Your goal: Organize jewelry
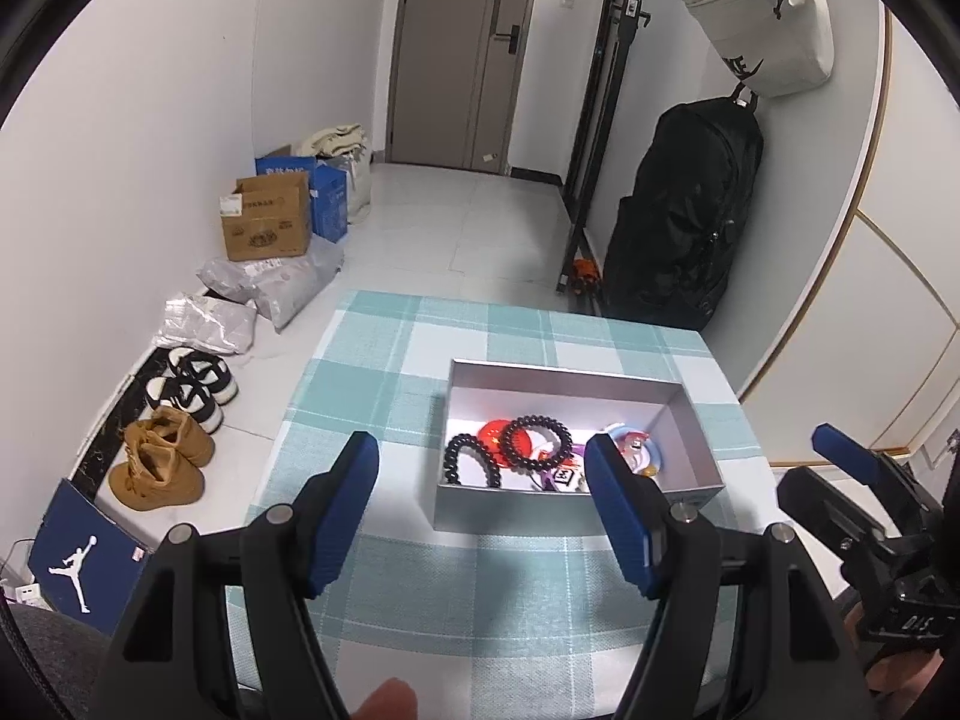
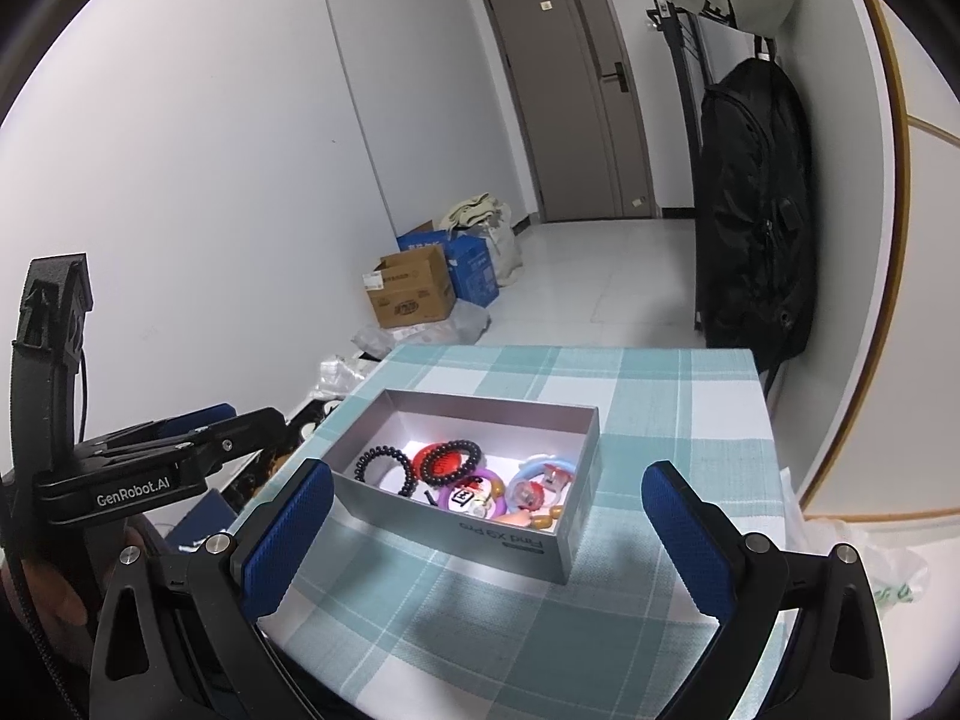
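checked desk (image 2: 660, 396); both tools, left (image 1: 483, 507) and right (image 2: 486, 546), spread empty. beads (image 2: 450, 461) in box (image 2: 480, 531) look light, slippery: pinch one side.

A shallow grey box (image 2: 480, 531) is sitting open on the checked surface (image 2: 660, 420), holding all the jewelry. Against the box's left wall a black beaded bracelet (image 2: 384, 465) is lying flat; just right of it a second black beaded bracelet (image 2: 451, 462) is resting over a red ring (image 1: 497, 435). Toward the box's near wall a purple ring (image 2: 471, 495) is lying, and by the right wall a pale blue ring with colourful charms (image 2: 543, 480) is resting.
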A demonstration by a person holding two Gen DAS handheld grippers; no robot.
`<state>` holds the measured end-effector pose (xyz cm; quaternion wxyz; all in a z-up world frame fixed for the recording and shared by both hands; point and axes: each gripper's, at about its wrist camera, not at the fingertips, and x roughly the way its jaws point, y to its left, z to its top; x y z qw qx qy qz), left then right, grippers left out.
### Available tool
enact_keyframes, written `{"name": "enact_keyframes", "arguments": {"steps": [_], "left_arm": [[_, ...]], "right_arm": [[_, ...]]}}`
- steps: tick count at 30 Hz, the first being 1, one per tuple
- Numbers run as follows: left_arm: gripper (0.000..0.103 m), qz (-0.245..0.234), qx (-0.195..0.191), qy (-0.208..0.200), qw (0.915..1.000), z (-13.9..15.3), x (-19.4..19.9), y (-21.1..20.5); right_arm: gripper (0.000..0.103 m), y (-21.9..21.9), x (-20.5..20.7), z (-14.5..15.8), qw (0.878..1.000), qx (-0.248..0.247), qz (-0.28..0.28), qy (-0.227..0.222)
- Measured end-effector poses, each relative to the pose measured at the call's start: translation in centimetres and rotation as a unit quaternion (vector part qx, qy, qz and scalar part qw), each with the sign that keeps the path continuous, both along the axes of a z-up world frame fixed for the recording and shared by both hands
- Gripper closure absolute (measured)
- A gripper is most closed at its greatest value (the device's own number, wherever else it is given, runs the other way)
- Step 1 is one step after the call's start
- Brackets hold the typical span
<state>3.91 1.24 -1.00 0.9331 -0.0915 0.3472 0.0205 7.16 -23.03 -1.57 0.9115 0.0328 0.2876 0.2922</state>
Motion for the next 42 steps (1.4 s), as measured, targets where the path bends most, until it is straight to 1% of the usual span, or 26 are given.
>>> {"name": "enact_keyframes", "arguments": {"steps": [4,10,16,42], "left_arm": [[0.036,-0.001,0.007,-0.001,1.0,-0.02,-0.06,-0.18],[0.036,0.002,0.009,-0.001,1.0,0.11,-0.03,-0.22],[0.036,-0.006,0.015,-0.006,0.9998,0.29,-0.12,-0.44],[0.036,-0.009,0.002,-0.008,0.9999,0.2,-0.01,-0.26]], "right_arm": [[0.0,0.22,0.13,-0.26,1.0,-0.001,0.001,0.008],[0.0,0.21,0.11,-0.39,1.0,-0.002,0.001,0.009],[0.0,0.27,0.1,-0.37,1.0,-0.004,-0.001,0.007],[0.0,0.19,0.09,-0.55,1.0,-0.005,-0.002,0.013]]}}
